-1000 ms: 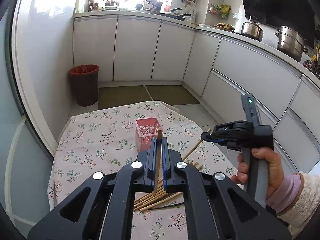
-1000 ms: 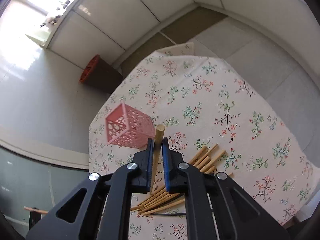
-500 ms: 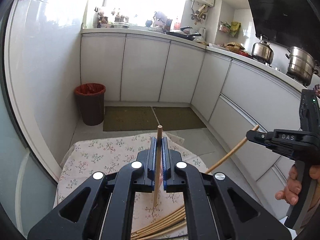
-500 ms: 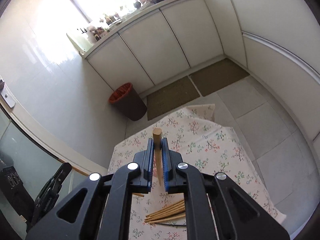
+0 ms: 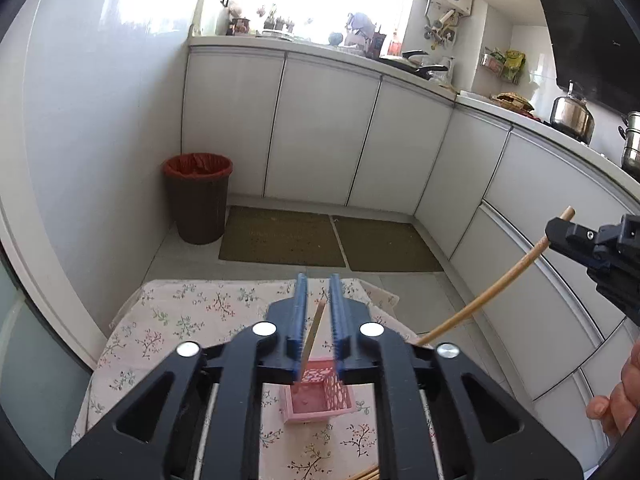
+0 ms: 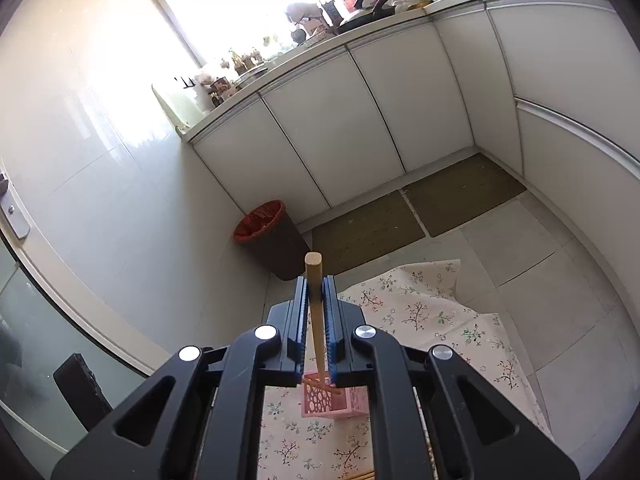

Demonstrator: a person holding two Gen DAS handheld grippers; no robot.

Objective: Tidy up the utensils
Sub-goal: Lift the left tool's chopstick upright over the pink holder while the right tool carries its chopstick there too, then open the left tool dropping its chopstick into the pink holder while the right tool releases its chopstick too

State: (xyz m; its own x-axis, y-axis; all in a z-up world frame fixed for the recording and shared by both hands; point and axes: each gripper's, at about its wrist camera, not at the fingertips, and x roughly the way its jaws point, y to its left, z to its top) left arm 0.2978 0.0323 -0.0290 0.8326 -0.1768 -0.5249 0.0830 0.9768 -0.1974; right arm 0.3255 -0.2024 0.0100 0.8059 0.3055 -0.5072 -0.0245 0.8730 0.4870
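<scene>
Loosely, round wooden chopstick [image 5: 313, 330] above latticed pink basket [image 5: 320, 398].

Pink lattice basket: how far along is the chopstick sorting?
Done: nothing clearly inside yet. In hand: left claw opening, its wooden chopstick loose above the pink lattice basket; right claw clamps another chopstick. Left: more chopsticks lying on the floral tablecloth.

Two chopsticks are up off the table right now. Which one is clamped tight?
The chopstick in the right gripper, pinched between shut jaws. The other chopstick hangs loose above the pink basket as the left gripper opens.
</scene>
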